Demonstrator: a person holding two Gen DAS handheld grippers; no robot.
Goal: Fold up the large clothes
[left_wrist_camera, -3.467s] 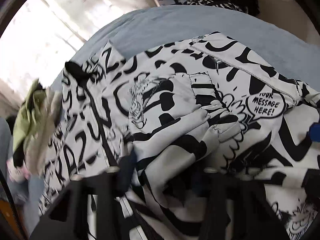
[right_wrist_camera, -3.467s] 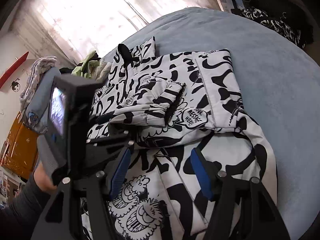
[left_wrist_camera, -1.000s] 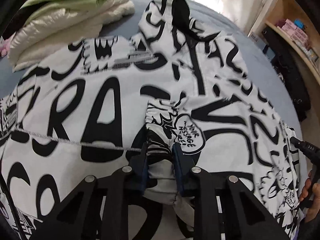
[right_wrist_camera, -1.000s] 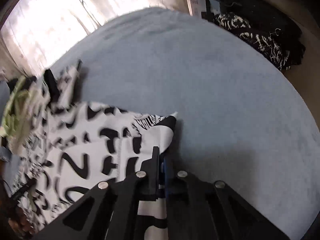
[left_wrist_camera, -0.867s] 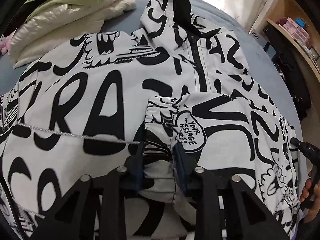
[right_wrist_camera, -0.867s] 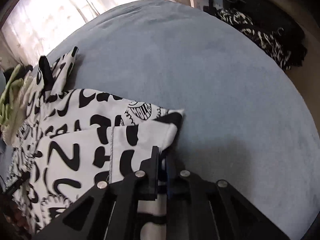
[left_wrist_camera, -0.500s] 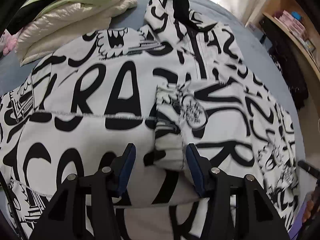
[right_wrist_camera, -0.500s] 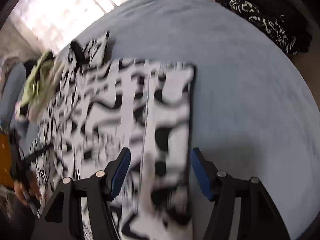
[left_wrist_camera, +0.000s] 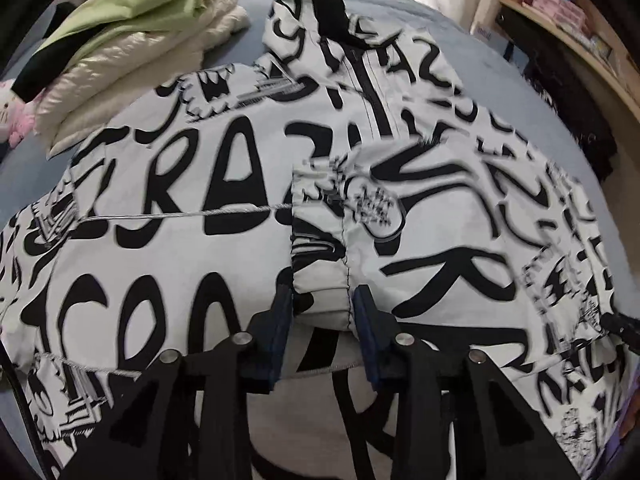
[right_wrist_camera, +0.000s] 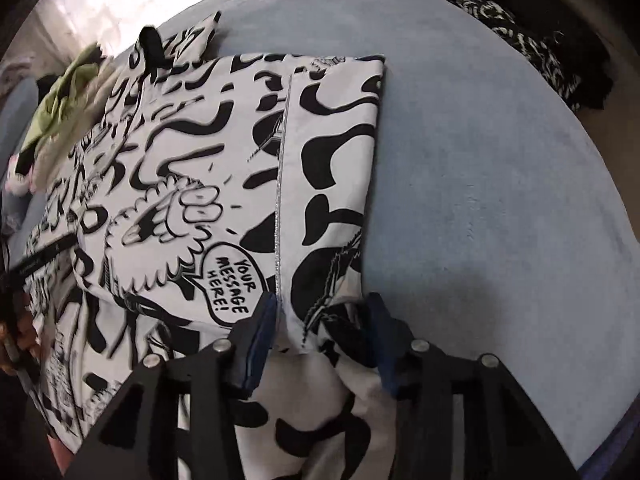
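A large white jacket (left_wrist_camera: 224,184) with black graffiti print lies spread on a blue bed (right_wrist_camera: 480,160); its sleeves are folded in over the body. My left gripper (left_wrist_camera: 322,312) is open, its blue pads either side of the folded sleeve's cuff (left_wrist_camera: 320,280), not pinching it. In the right wrist view the jacket (right_wrist_camera: 224,160) lies with a straight folded edge beside the bare bed. My right gripper (right_wrist_camera: 322,328) is open, astride the jacket's near edge by a "YOUR MESSAGE HERE!" bubble (right_wrist_camera: 232,284).
A stack of green and cream folded clothes (left_wrist_camera: 132,40) sits at the jacket's far left, with a pink plush toy (left_wrist_camera: 10,112) beside it. Dark clothes (right_wrist_camera: 532,44) and a shelf (left_wrist_camera: 560,16) lie beyond the bed's right side.
Both grippers have let go: the left opened off the sleeve cuff, the right opened off the jacket's edge after laying it down. The jacket's right side now lies flat and folded in.
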